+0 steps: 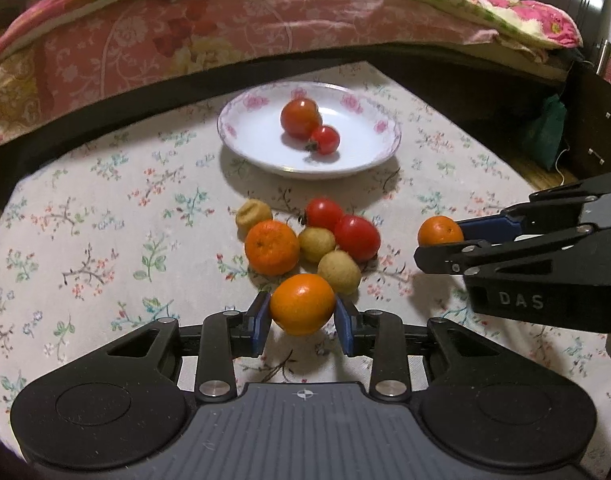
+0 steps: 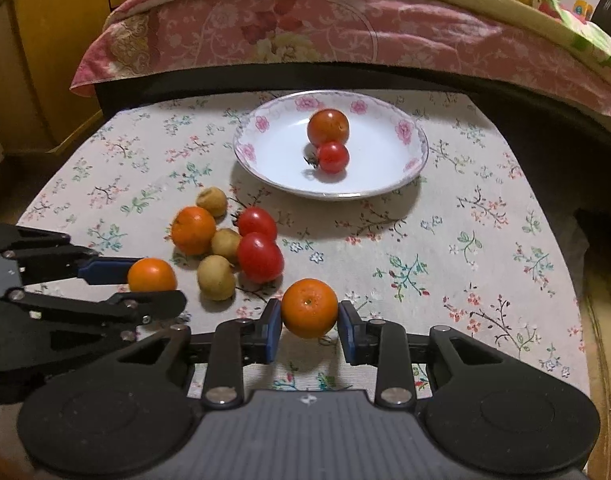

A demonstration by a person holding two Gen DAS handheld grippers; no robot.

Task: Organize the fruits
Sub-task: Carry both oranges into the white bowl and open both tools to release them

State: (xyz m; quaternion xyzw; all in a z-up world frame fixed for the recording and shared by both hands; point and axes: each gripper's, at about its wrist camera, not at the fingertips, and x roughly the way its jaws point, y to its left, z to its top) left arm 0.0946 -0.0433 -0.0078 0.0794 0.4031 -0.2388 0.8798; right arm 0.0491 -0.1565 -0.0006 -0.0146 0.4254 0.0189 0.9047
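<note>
Two tangerines (image 1: 302, 304) (image 2: 309, 308) in tongs, open cloth (image 2: 465, 248) rightward.

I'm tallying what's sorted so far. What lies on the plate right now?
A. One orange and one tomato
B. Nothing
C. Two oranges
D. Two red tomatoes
D: the plate holds only two tomatoes, touching; each gripper, left and right, is shut on an orange short of the plate.
</note>
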